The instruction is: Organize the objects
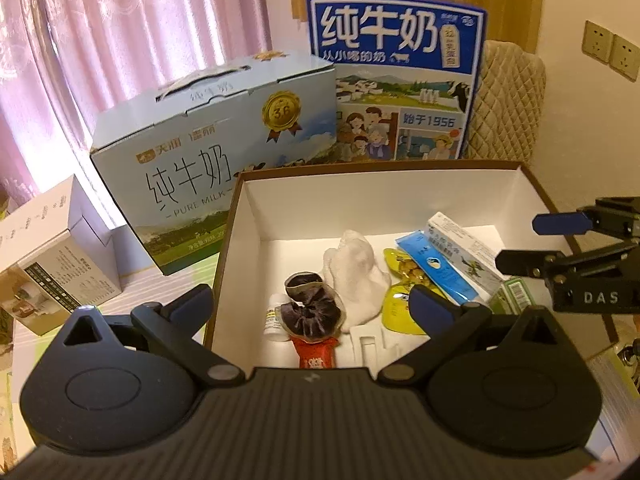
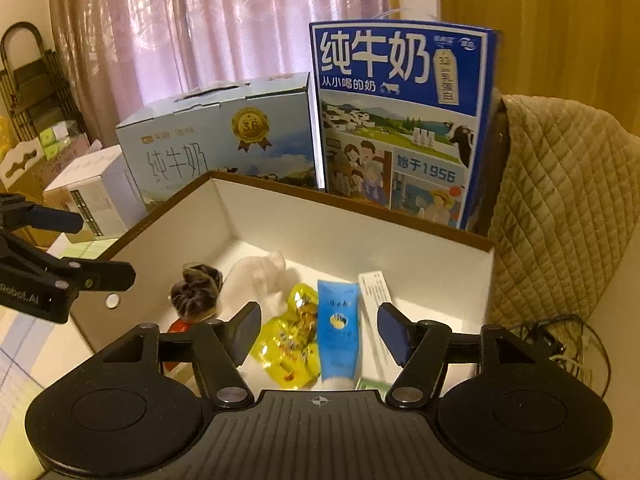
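An open white box with a brown rim holds a dark scrunchie, a white cloth, a yellow snack pouch, a blue tube, a white carton, a red packet and a small white bottle. My left gripper is open and empty above the box's near edge. My right gripper is open and empty above the pouch and tube; it also shows in the left wrist view.
A light blue milk case and a tall blue milk case stand behind the box. A small white carton sits left. A quilted beige chair back is right. Pink curtains hang behind.
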A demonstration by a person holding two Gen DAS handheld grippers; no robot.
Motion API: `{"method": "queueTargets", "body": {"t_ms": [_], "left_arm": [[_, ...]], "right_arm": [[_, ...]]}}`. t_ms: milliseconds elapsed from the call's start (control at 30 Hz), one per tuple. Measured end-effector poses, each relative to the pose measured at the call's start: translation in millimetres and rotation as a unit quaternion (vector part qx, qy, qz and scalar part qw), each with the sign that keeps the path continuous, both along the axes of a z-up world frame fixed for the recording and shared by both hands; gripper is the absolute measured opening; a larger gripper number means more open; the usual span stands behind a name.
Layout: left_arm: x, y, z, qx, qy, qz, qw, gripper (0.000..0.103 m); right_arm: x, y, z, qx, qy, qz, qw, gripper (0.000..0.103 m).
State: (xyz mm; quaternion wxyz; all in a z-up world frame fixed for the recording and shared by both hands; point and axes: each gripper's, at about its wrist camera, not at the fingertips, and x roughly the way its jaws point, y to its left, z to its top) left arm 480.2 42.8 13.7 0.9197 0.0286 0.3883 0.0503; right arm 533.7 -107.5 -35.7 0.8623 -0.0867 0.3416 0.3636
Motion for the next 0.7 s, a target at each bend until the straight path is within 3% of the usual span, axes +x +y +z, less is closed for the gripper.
{"method": "queueTargets", "body": {"t_ms": [333, 700], "left_arm": [[-40.5, -26.6, 22.6, -0.001, -0.012, 0.002, 0.9999, 0.102], [-119.6, -45.6, 30.1, -0.033, -0.009, 0.035, 0.9988, 0.102]], "right_arm": [[-48.3, -32.7, 12.8, 0.010, 0.004, -0.033, 0.999, 0.069], [-116.3, -59.2, 19.9, 0.032, 0.023, -0.030, 0.999, 0.071]]}}
